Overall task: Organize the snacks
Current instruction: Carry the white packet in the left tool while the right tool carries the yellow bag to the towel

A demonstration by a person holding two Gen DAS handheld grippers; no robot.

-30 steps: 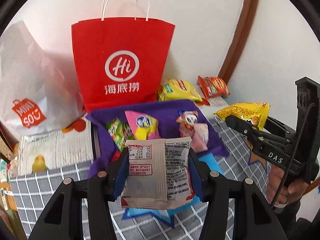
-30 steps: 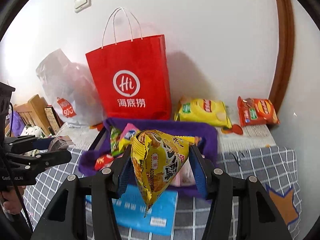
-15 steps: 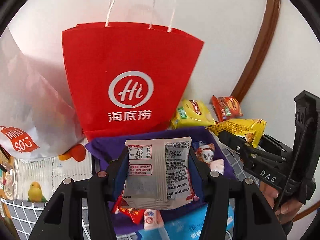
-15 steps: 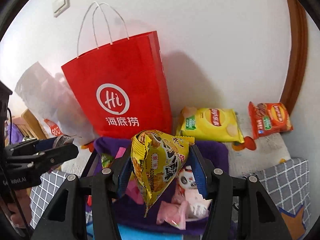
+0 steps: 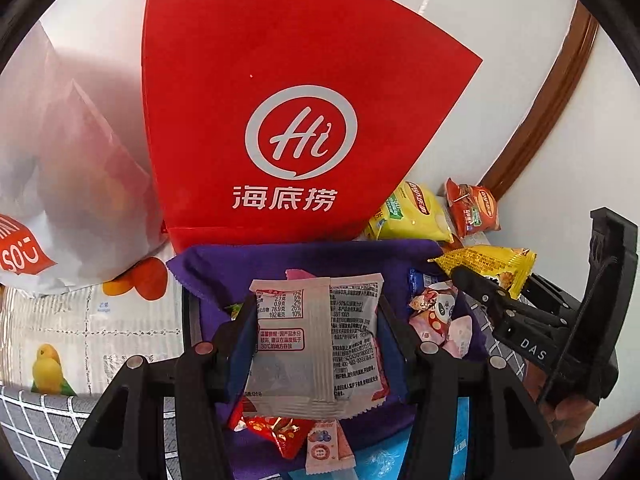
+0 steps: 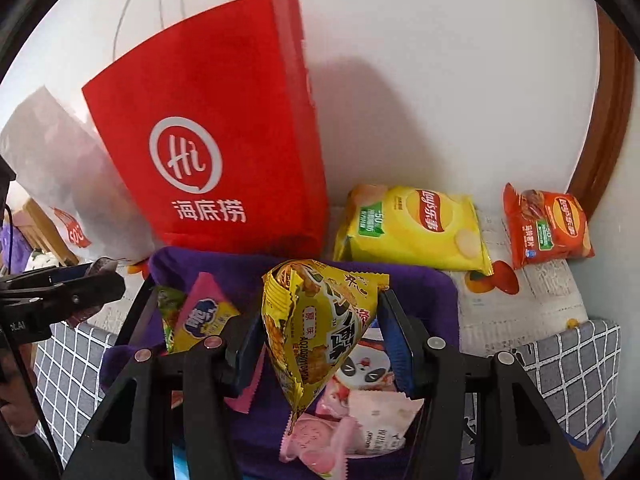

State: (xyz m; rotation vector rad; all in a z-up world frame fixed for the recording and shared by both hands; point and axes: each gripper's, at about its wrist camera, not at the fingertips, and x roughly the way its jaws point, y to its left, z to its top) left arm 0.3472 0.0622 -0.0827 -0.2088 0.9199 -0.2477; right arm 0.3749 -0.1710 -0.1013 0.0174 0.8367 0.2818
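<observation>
Left tool (image 5: 316,340) grips white packet (image 5: 316,344); right tool (image 6: 320,340) grips yellow packet (image 6: 320,328).

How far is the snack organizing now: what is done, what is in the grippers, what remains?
Done: several small snacks already lie in the purple-lined box. In hand: the left gripper holds a white packet; the right gripper holds a yellow snack bag, both above the box. Left: the yellow chip bag and orange chip bag lie by the wall.

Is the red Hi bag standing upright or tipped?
Upright: the red bag stands on its base behind the purple-lined box, against the wall.
</observation>
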